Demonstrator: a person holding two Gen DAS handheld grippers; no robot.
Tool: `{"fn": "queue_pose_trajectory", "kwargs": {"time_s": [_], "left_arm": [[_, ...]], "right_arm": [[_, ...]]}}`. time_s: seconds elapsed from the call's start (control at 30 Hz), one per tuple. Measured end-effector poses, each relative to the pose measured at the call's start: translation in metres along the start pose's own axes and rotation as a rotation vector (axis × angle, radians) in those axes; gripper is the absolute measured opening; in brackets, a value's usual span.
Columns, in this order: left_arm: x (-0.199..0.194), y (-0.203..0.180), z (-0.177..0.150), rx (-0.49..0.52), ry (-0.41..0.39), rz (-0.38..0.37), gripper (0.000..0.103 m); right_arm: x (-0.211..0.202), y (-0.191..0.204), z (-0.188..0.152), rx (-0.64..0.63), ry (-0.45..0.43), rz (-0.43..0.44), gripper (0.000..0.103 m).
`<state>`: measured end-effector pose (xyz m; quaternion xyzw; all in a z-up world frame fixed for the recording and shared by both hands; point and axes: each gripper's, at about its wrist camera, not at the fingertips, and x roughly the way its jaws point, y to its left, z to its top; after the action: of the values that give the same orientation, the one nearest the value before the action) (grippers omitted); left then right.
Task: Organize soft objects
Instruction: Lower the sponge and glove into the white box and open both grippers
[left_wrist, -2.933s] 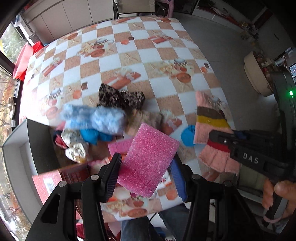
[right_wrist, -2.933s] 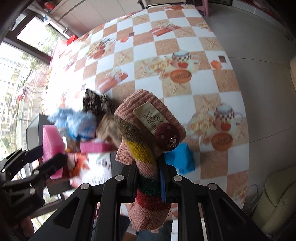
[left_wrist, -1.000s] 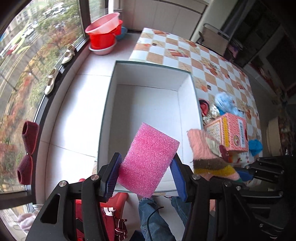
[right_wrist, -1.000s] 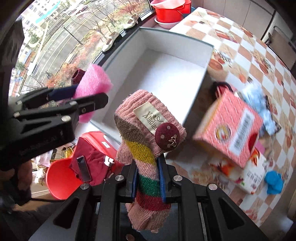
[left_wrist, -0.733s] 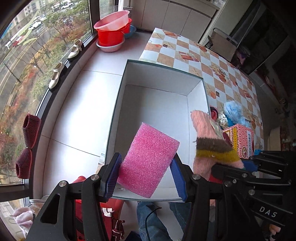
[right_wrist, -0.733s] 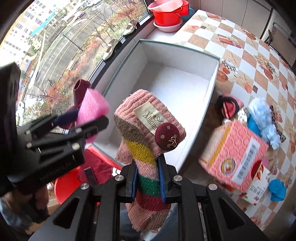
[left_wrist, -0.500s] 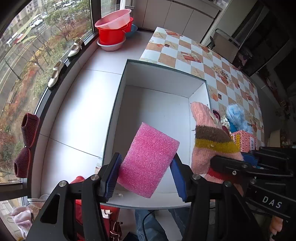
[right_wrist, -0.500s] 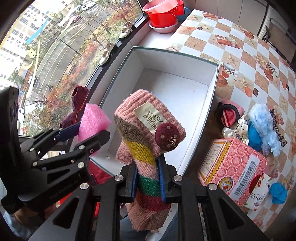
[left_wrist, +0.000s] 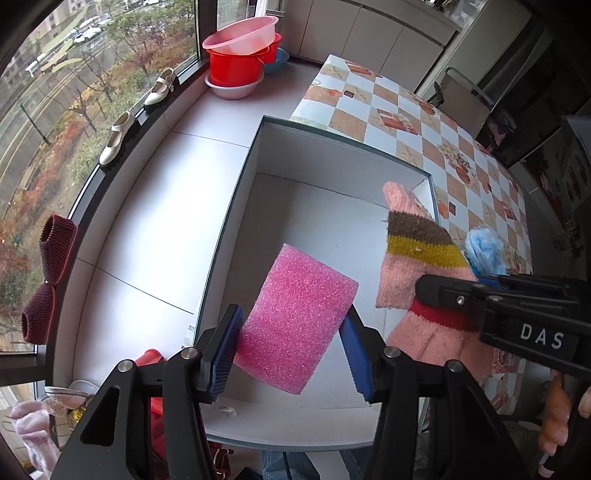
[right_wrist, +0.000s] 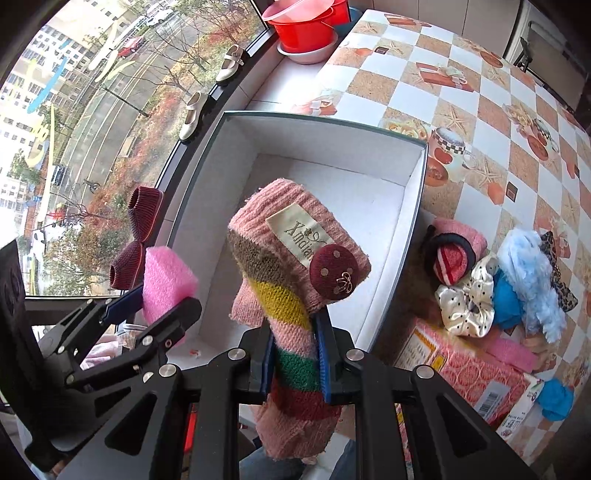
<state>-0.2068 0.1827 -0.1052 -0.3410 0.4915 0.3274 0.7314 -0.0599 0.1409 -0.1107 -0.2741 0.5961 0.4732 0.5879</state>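
Window wall with street and autumn trees outside; pale tiled sill (left_wrist: 140, 206) below it, checkered tablecloth (right_wrist: 491, 122) on the table beside. A large white box (left_wrist: 332, 162), open-topped and bare inside, sits between sill and table.

Right wrist view only: the pile left on the cloth just past the box wall, with a fluffy blue piece (right_wrist: 532, 273), a cream dotted scrunchie (right_wrist: 467, 302), a striped earmuff (right_wrist: 452, 264), and a pink patterned carton (right_wrist: 458, 373). Left wrist view shows only the blue fluff from that pile, but gives more of the sill: stacked red basins (left_wrist: 240, 59), pale shoes (left_wrist: 118, 138), and part of the person's right hand (left_wrist: 554, 417) on the handle.

Left gripper (left_wrist: 291, 343): jaws partway apart, pads pressed on both sides of a pink sponge (left_wrist: 295, 317), held above the box's near end.

Right gripper (right_wrist: 293, 354): jaws nearly together, pinching a pink striped knit sock (right_wrist: 291, 258) at its middle; cuff with label and button stands up, over the box's near right part.
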Motion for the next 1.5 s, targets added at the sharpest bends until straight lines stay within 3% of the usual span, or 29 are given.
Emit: {"fn": "queue_pose_trajectory", "kwargs": {"time_s": [0.43, 0.77, 1.23, 1.43, 1.5], "left_arm": [[0.010, 0.004, 0.024, -0.058, -0.014, 0.012, 0.057], [0.030, -0.006, 0.032, -0.041, 0.012, 0.020, 0.057], [0.050, -0.012, 0.036, -0.032, 0.041, 0.027, 0.058], [0.048, -0.012, 0.033, -0.028, 0.048, 0.030, 0.064], [0.048, -0.012, 0.032, -0.034, 0.054, 0.029, 0.075]], "right_arm": [[0.012, -0.012, 0.032, 0.050, -0.003, 0.010, 0.020], [0.025, -0.025, 0.048, 0.097, 0.009, -0.003, 0.020], [0.040, -0.023, 0.053, 0.049, 0.027, -0.039, 0.020], [0.038, -0.020, 0.053, 0.043, 0.024, -0.049, 0.020], [0.038, -0.019, 0.053, 0.037, 0.031, -0.042, 0.020]]}}
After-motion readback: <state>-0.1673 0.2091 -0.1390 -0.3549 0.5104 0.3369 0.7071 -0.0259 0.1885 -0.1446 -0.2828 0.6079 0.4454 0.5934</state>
